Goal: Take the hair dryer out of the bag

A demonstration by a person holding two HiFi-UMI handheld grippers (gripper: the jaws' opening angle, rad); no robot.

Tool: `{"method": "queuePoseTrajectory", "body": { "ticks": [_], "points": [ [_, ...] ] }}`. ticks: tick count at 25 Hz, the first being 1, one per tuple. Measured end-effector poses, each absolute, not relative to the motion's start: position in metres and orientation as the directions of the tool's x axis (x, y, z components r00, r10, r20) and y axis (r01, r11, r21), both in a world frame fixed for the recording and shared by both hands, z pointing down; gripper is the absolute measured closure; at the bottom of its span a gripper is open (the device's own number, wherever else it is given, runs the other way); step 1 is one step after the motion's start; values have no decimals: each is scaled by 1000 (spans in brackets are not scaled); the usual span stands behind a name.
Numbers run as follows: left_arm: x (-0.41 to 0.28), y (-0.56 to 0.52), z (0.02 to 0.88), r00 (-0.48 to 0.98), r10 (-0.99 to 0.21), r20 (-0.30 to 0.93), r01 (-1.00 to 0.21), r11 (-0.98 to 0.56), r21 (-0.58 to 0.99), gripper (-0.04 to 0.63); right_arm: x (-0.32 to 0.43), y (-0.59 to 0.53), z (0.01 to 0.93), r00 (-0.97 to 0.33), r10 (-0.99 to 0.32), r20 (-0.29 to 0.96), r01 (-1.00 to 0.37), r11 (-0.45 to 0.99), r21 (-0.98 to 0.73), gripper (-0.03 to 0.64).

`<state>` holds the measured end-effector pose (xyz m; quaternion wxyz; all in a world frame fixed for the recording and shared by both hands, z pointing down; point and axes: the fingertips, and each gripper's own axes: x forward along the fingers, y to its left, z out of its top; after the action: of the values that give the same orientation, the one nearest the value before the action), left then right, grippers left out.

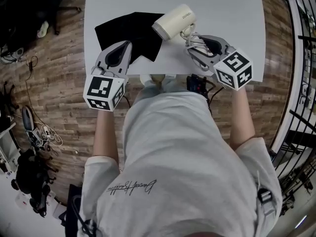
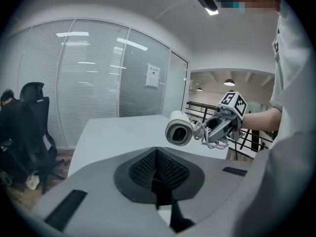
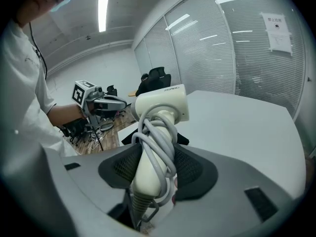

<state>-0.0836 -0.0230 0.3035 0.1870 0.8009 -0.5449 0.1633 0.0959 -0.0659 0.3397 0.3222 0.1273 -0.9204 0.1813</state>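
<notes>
A cream hair dryer [image 1: 174,21] with its grey cord wound round the handle hangs in the air over the white table [image 1: 222,9]. My right gripper [image 1: 193,39] is shut on the handle, and the right gripper view shows the pads pressing the hair dryer [image 3: 160,105] and cord from both sides. The black bag [image 1: 131,31] lies flat and limp on the table, left of the dryer. My left gripper [image 1: 127,44] hovers over the bag's near edge with its jaws shut. I see nothing between them in the left gripper view, where the hair dryer [image 2: 178,130] shows to the right.
The table's front edge runs just before the person's body. Cables and gear [image 1: 29,132] lie on the wooden floor at left. A black office chair [image 2: 32,127] stands by the glass partition. A metal railing [image 1: 301,58] runs along the right.
</notes>
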Motion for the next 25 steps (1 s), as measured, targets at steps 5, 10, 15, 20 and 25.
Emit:
{"method": "queuePoseTrajectory", "body": {
  "ticks": [5, 10, 15, 20, 25],
  "points": [
    [-91, -20, 303, 333, -825, 456, -942, -313, 122, 583, 79, -57, 341, -791, -111, 601, -346, 892, -291, 397],
    [-90, -19, 295, 331, -832, 446, -942, -319, 104, 583, 72, -58, 336, -799, -120, 589, -344, 895, -285, 397],
    [-90, -18, 294, 330, -827, 455, -939, -337, 68, 583, 70, -63, 333, -801, -148, 581, -362, 892, -271, 397],
    [-95, -20, 293, 328, -828, 454, -939, -338, 63, 583, 65, -67, 334, -802, -159, 576, -369, 890, -268, 397],
    [-95, -20, 289, 323, -832, 451, -940, -336, 55, 583, 65, -67, 330, -805, -153, 573, -360, 894, -268, 397]
  ]
}}
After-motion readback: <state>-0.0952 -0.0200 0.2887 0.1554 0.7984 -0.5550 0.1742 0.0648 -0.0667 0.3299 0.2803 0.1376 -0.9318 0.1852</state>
